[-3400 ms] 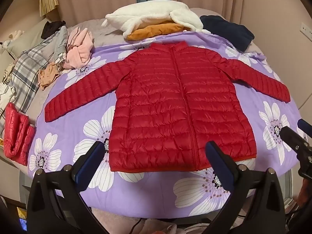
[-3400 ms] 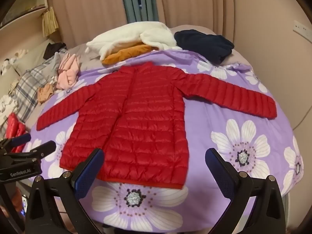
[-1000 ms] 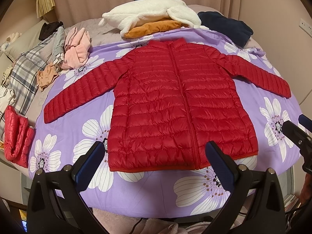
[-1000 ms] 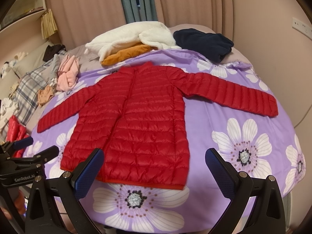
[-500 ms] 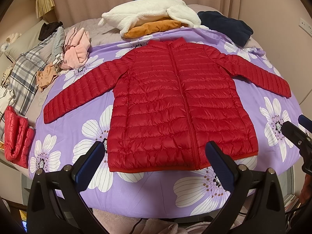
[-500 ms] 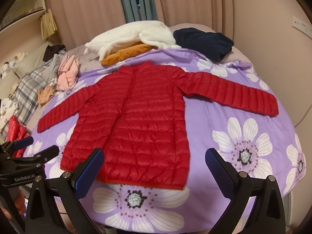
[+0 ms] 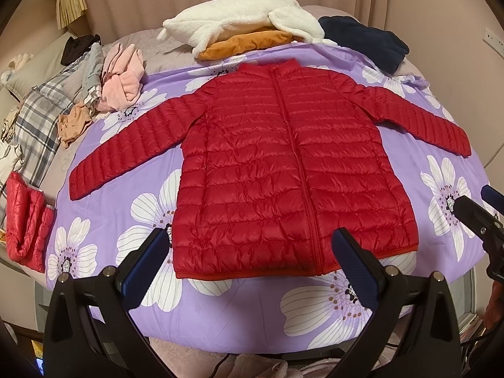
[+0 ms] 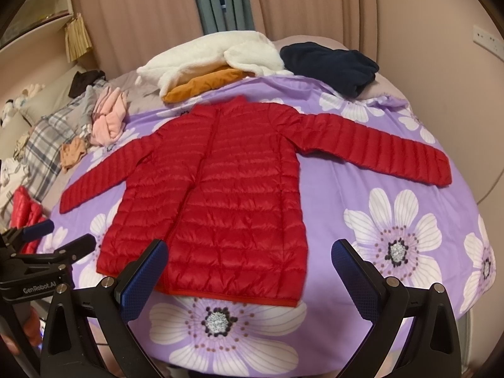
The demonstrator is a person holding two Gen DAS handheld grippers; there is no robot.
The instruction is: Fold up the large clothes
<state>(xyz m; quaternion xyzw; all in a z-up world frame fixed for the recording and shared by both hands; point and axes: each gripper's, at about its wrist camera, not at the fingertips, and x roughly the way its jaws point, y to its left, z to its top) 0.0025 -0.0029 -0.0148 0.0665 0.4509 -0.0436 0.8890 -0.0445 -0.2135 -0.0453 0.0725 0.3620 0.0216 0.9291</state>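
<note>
On the purple bedsheet printed with white flowers (image 7: 132,189), a red quilted puffer jacket (image 7: 283,182) lies flat, front up, zipped, both sleeves spread outward and the hem nearest you. Compared with the frames of the last few seconds, almost nothing differs: the jacket keeps the same pose and your two grippers hold nearly the same stations, with only slight camera drift. Read this as a task not yet begun; no fold is made and neither sleeve is brought in. Your left gripper (image 7: 252,271) hovers above the hem, fingers spread wide and holding nothing. Your right gripper (image 8: 252,271) hovers over the hem's right corner, fingers likewise spread and empty. No box, basket or other container appears. Loose garments lie instead along the far edge of the bed: a white fleece piece (image 7: 239,25) over an orange one (image 7: 249,44), a dark navy bundle (image 7: 365,37), a pink garment (image 7: 123,78), and a second red quilted item (image 7: 25,220) at the left edge.
</note>
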